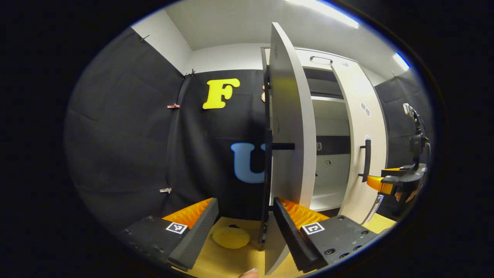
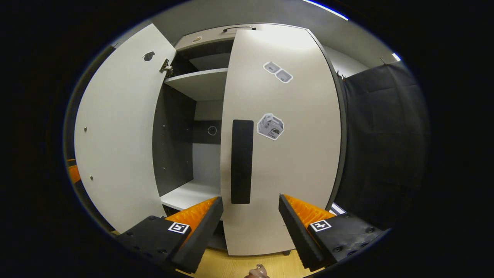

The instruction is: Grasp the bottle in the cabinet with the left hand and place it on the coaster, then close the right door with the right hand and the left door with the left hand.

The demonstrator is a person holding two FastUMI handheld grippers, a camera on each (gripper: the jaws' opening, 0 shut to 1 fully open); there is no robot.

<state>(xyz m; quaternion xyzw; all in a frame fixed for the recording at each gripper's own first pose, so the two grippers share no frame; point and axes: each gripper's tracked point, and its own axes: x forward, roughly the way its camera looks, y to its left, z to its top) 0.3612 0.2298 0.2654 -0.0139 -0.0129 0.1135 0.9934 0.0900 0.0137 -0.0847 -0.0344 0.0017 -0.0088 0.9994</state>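
Observation:
The white cabinet's left door (image 1: 287,127) faces me edge-on in the left gripper view, swung wide open. My left gripper (image 1: 244,202) is open, and the door's dark edge stands between the fingers, close against the right one. A round yellow coaster (image 1: 230,237) lies on the wooden table (image 1: 227,264) just beyond the fingers, with nothing on it. In the right gripper view, the right door (image 2: 293,154) is almost closed. My right gripper (image 2: 251,198) is open, with the lower end of the door's black handle (image 2: 242,161) between its fingertips. That gripper (image 1: 382,184) also appears beside the handle (image 1: 366,160).
Between the two doors I see bare white shelves (image 2: 197,83) and the cabinet floor (image 2: 185,195). The left door (image 2: 115,135) stands open at the left of the right gripper view. Stickers (image 2: 270,126) sit on the right door. Black cloth walls surround the cabinet.

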